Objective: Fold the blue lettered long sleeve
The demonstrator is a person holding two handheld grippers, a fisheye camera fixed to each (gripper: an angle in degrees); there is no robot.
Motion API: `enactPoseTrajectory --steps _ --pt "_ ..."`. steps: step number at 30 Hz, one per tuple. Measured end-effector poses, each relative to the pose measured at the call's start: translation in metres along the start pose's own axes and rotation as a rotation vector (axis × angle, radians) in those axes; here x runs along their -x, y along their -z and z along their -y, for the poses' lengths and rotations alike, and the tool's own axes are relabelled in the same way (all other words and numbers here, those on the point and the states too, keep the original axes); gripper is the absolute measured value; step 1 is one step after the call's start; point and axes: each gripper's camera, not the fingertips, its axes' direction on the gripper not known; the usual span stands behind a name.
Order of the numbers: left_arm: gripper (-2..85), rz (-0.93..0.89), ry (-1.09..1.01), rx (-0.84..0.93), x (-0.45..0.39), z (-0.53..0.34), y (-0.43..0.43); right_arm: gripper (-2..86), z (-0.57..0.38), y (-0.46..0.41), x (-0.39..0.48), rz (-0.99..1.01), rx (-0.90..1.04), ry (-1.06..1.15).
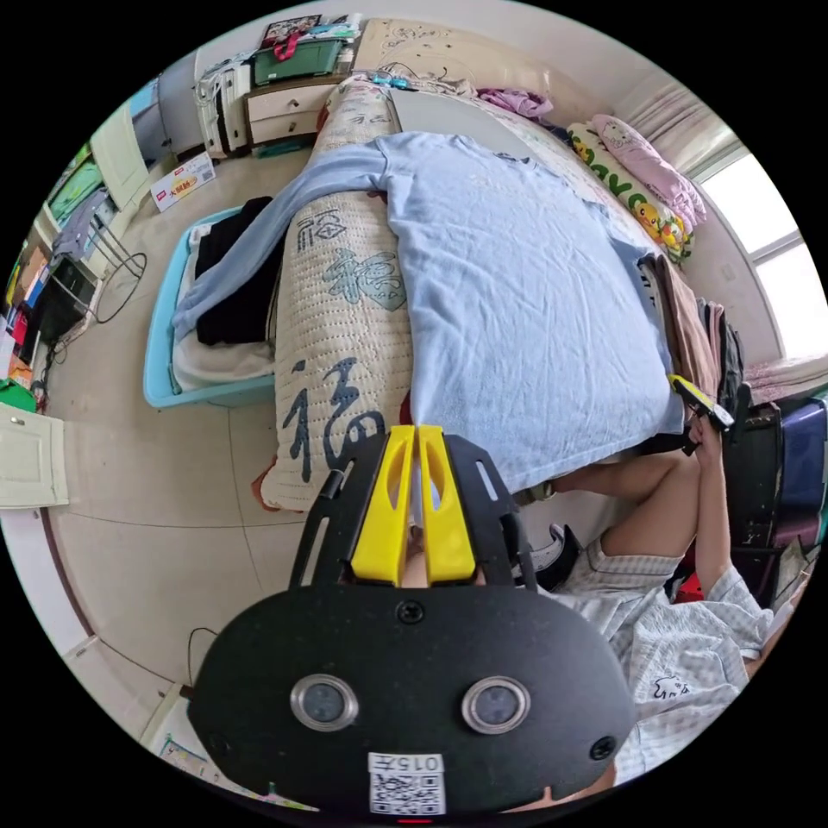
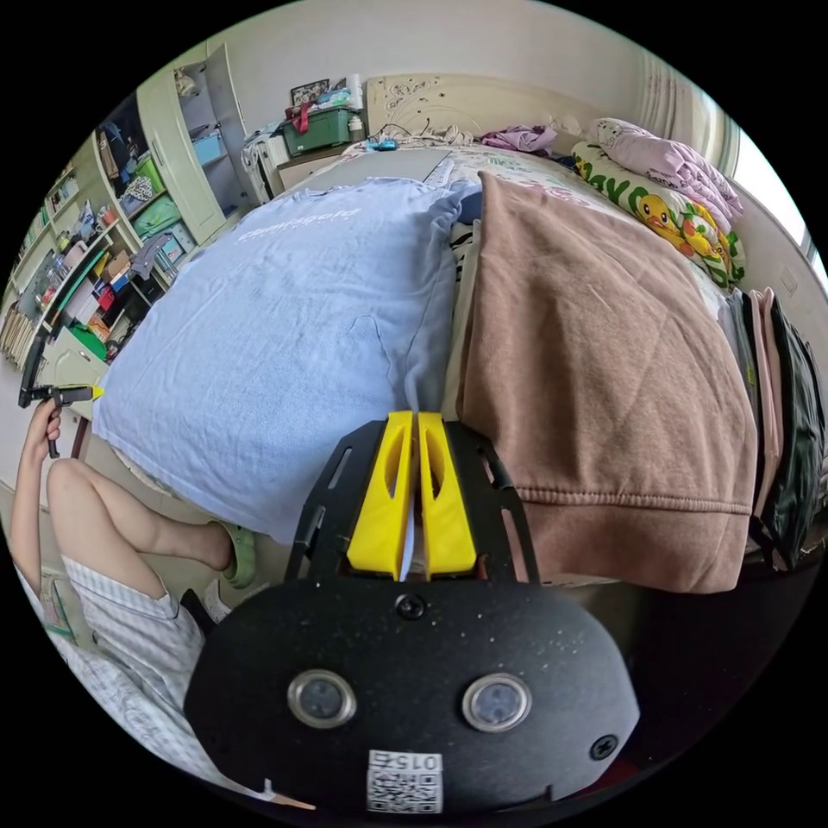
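The light blue long sleeve shirt lies spread flat on the bed mat, its hem toward me. One sleeve hangs off the bed's side over a basket. In the right gripper view the shirt shows pale lettering near its chest. My left gripper is shut on one hem corner, with blue cloth pinched between the yellow jaws. At the opposite hem corner, my right gripper is shut on the cloth beside the brown garment. Each view also catches the other gripper: the right gripper and the left gripper.
A folded brown garment and a stack of clothes lie beside the shirt. A blue basket holding black and white clothes stands on the floor. A duck-print pillow, a nightstand and the person's legs are close by.
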Motion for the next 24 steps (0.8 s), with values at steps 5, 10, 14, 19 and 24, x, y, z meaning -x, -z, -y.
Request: enactPoseTrajectory --steps 5,10,14,19,24 --pt "-0.6 0.143 -0.060 0.116 -0.039 0.029 -0.008 0.2 0.007 0.003 -0.006 0.047 -0.013 -0.024" --pt "-0.5 0.188 -0.062 0.246 -0.058 0.059 -0.020 0.2 0.018 0.003 -0.012 0.103 -0.010 -0.044" --pt "-0.5 0.171 -0.015 0.271 -0.058 0.068 -0.026 0.2 0.021 0.006 -0.010 0.118 -0.031 -0.068" --pt "-0.5 0.089 0.035 0.247 -0.046 0.066 -0.025 0.2 0.015 0.014 -0.007 0.147 -0.082 -0.110" --pt "-0.5 0.067 0.022 0.213 -0.044 0.060 -0.024 0.2 0.007 0.017 -0.010 0.220 -0.119 -0.217"
